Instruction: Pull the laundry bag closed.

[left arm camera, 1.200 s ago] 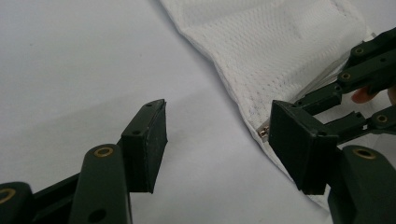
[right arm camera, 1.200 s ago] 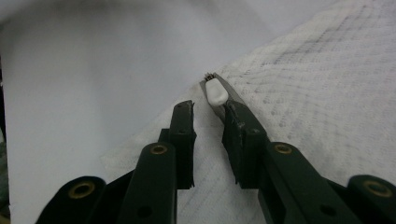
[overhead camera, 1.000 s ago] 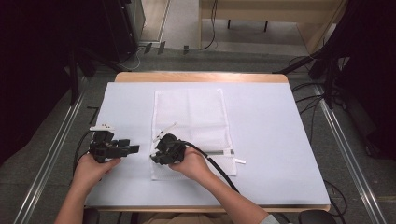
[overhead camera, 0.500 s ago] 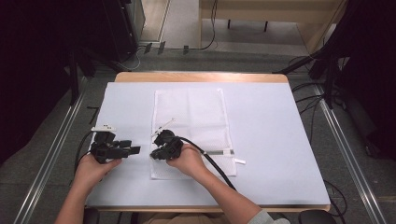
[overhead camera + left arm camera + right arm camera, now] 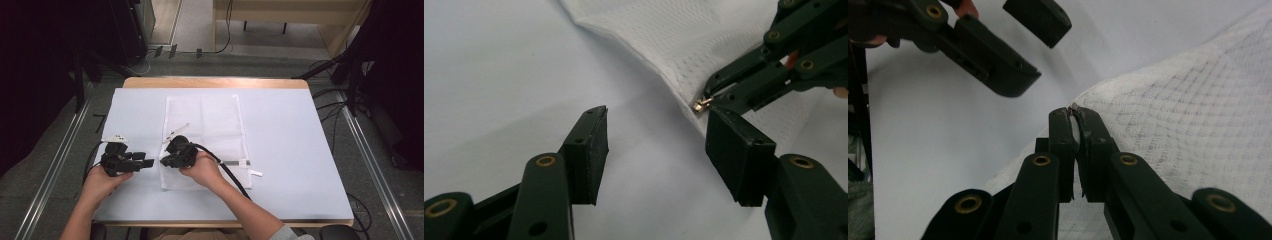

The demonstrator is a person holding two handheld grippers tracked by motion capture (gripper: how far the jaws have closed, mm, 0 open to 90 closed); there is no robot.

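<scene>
My right gripper (image 5: 1074, 112) is clamped on the left edge of the white mesh laundry bag (image 5: 210, 120) beside its small gold zipper pull (image 5: 700, 104). My left gripper (image 5: 656, 135), jaws apart and just closing, flanks that pull; unzipping remains.

A white mesh laundry bag (image 5: 205, 140) lies flat on the table, its near left edge pinched up between the tips of the right gripper (image 5: 164, 161). A small brass zipper pull (image 5: 700, 104) juts out just beyond those tips.
</scene>
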